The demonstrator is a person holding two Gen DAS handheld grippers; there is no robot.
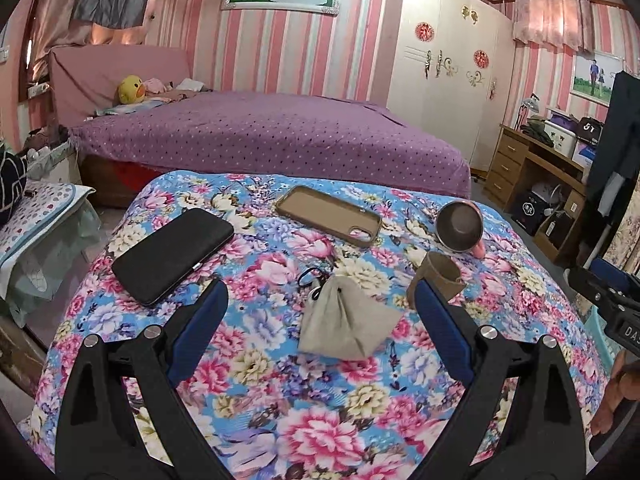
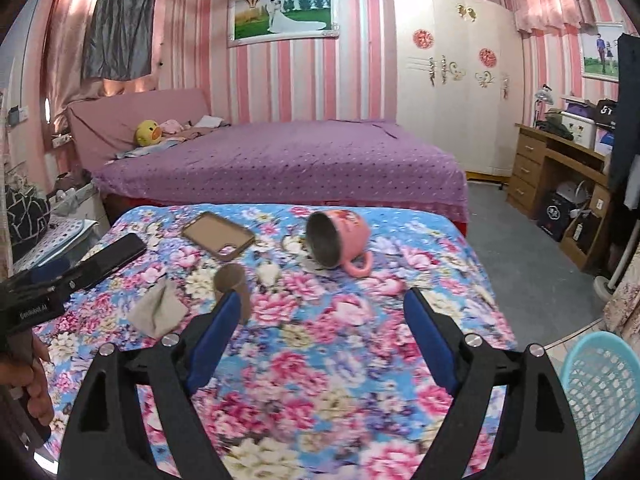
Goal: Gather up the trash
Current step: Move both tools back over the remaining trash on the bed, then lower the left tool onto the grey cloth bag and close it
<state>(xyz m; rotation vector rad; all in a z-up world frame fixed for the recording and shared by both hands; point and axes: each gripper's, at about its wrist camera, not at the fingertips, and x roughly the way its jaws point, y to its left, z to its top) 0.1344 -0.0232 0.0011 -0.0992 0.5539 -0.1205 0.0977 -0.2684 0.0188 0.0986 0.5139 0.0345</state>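
Note:
A crumpled grey wad (image 1: 344,324) lies on the floral-covered table (image 1: 280,420), and my left gripper (image 1: 319,285) hangs open above it, blue pads wide on either side. A brown cardboard tube (image 1: 438,276) lies just past the right pad. In the right wrist view my right gripper (image 2: 321,295) is open over bare cloth with nothing between its fingers. There the cardboard tube (image 2: 232,280) sits partly behind the left fingertip, and the grey wad (image 2: 158,312) is further left. A light blue mesh basket (image 2: 600,392) stands off the table's right side.
On the table lie a black phone (image 1: 172,256), a brown phone case (image 1: 328,216), a black hair tie (image 1: 310,276) and a pink mug (image 2: 338,240) tipped on its side. A purple bed (image 2: 280,160) stands behind, with a wooden desk (image 2: 560,168) at the right.

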